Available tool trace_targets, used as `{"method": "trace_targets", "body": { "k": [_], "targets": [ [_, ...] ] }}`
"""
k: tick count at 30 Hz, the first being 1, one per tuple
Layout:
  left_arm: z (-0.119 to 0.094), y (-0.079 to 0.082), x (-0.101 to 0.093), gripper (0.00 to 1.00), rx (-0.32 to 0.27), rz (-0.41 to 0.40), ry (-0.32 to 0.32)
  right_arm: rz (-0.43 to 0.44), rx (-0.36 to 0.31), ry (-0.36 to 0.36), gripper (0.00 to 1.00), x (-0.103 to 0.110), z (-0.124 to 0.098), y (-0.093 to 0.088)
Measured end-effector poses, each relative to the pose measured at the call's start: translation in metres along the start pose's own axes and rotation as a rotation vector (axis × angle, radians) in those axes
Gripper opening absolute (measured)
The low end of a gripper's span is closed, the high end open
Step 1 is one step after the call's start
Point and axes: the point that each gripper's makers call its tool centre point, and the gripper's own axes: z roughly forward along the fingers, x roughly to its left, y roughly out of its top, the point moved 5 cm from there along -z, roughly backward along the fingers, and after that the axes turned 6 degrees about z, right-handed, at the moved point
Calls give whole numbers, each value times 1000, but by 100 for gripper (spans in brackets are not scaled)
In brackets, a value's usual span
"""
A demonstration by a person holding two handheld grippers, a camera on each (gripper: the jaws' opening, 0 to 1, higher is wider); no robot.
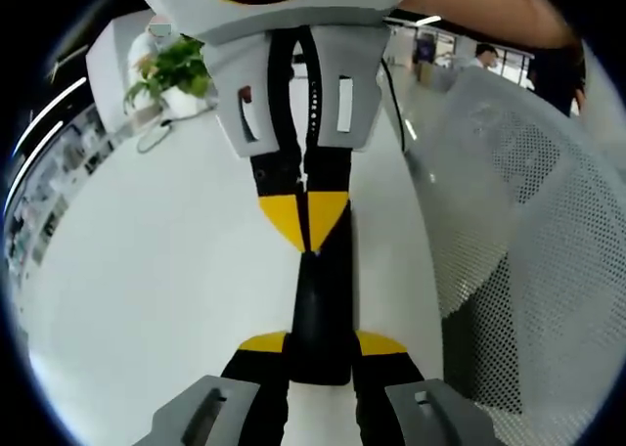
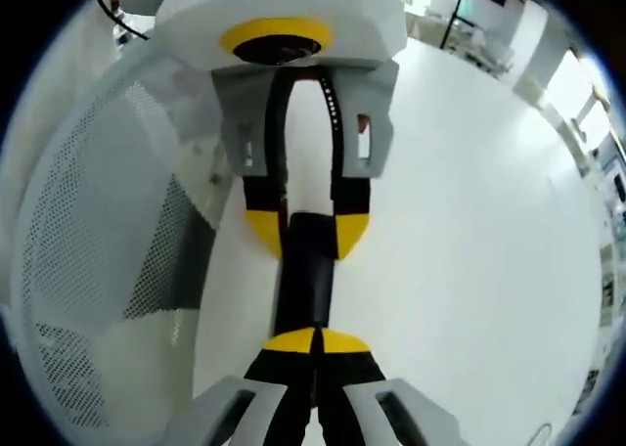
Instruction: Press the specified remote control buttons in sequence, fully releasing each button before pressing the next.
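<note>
A slim black remote control (image 1: 318,304) is held lengthwise above the white table (image 1: 166,270). My left gripper (image 1: 321,344) is shut on its near end, one yellow tip on each side. My right gripper (image 1: 308,226) comes in from the top of the left gripper view, its yellow tips shut together and touching the remote's far end. In the right gripper view, my right gripper (image 2: 318,340) has its tips closed on top of the remote (image 2: 305,270). The left gripper (image 2: 305,229) clamps the remote from the far side. The buttons are hidden.
A white mesh chair back (image 1: 528,250) stands close beside the table, also seen as the mesh chair (image 2: 98,250). A potted plant (image 1: 176,69) and a loose cable (image 1: 155,140) sit at the table's far end. A person (image 1: 484,55) is far behind.
</note>
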Motion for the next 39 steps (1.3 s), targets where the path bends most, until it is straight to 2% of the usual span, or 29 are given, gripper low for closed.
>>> {"method": "trace_targets", "body": {
  "k": [4,20,22,39],
  "targets": [
    [2,-4,3,23,-3,-1,0,-1,3,3,0,-1,2,1],
    [2,-4,3,23,-11,-4,-3,-1,20,18,0,-2,6,0],
    [0,0,0,23,-11,-2,-3,-3,22,21,0,-3,7,0],
    [3,-4,3,23,-15,-12,-5,2,33,34,0,-7,11,0]
  ]
}}
